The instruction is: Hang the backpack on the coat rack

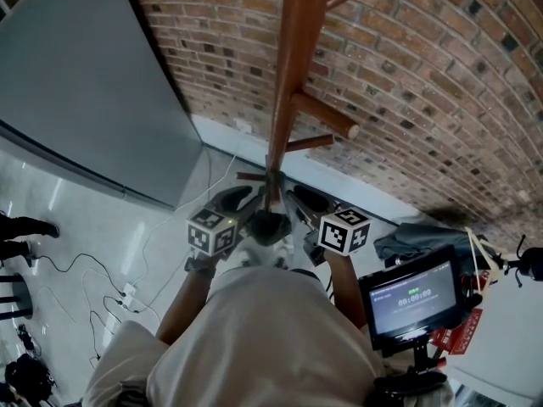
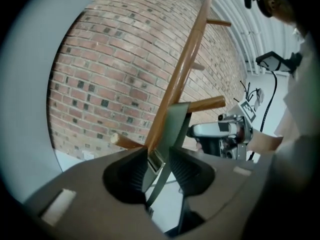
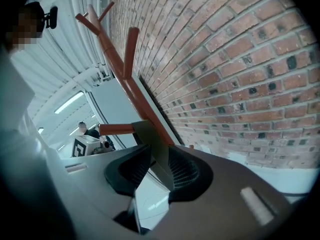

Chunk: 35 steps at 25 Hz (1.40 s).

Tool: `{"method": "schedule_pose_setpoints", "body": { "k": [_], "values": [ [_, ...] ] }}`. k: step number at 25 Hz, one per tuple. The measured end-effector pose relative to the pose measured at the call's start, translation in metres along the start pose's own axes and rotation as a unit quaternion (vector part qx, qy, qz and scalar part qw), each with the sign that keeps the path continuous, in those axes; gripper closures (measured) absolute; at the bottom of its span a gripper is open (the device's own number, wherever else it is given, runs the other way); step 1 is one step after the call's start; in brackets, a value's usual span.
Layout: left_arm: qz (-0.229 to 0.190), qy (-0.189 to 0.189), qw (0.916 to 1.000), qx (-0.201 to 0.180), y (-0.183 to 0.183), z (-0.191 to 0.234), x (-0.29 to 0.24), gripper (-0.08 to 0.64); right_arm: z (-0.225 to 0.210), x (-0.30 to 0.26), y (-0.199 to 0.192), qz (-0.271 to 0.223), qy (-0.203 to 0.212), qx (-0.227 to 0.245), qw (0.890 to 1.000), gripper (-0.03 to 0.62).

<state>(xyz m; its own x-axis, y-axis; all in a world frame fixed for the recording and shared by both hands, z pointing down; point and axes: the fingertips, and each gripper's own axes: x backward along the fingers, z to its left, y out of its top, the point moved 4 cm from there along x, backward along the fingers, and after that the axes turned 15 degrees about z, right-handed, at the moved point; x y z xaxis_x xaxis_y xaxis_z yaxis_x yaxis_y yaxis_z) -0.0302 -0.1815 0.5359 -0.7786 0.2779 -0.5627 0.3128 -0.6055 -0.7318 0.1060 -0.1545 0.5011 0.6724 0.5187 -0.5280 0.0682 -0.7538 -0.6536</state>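
Where the tall brown wooden coat rack (image 1: 288,83) is standing before the red brick wall (image 1: 441,75), the backpack's grey-green webbing strap (image 2: 172,129) is being borne by a short lower peg (image 2: 205,104), beside the pole. The left gripper (image 2: 159,154) is being held with jaws spread, the strap passing loosely between them; the right gripper (image 3: 159,151) is being held with jaws apart around the strap, not pinching it

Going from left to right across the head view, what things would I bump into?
Grey panel → left gripper → coat rack pole → right gripper → small screen.
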Motion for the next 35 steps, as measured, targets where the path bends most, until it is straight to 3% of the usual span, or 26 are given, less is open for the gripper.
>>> {"method": "schedule_pose_setpoints", "body": {
  "k": [4, 8, 15, 19, 25, 30, 35],
  "values": [
    [-0.037, 0.013, 0.9992, -0.004, 0.017, 0.003, 0.019, 0.465, -0.001, 0.021, 0.018, -0.022, -0.037, 0.017, 0.999, 0.505],
    [-0.050, 0.056, 0.9969, -0.026, 0.039, 0.007, 0.037, 0.516, 0.000, 0.040, 0.039, -0.036, -0.068, 0.030, 0.997, 0.543],
    [-0.068, 0.117, 0.9875, -0.080, 0.078, 0.005, 0.065, 0.548, 0.018, 0.059, 0.072, -0.075, -0.075, 0.063, 0.992, 0.589],
    [-0.110, 0.124, 0.9805, -0.106, 0.106, -0.006, 0.082, 0.560, 0.035, 0.062, 0.089, -0.080, -0.066, 0.104, 0.989, 0.591],
    [-0.144, 0.146, 0.9641, -0.169, 0.140, -0.032, 0.103, 0.560, 0.062, 0.072, 0.114, -0.079, -0.085, 0.184, 0.976, 0.592],
    [-0.151, 0.158, 0.9519, -0.214, 0.155, -0.047, 0.107, 0.560, 0.073, 0.078, 0.129, -0.089, -0.090, 0.203, 0.971, 0.592],
    [-0.158, 0.151, 0.9502, -0.222, 0.161, -0.054, 0.108, 0.560, 0.078, 0.084, 0.136, -0.097, -0.096, 0.214, 0.967, 0.592]
  ]
}}
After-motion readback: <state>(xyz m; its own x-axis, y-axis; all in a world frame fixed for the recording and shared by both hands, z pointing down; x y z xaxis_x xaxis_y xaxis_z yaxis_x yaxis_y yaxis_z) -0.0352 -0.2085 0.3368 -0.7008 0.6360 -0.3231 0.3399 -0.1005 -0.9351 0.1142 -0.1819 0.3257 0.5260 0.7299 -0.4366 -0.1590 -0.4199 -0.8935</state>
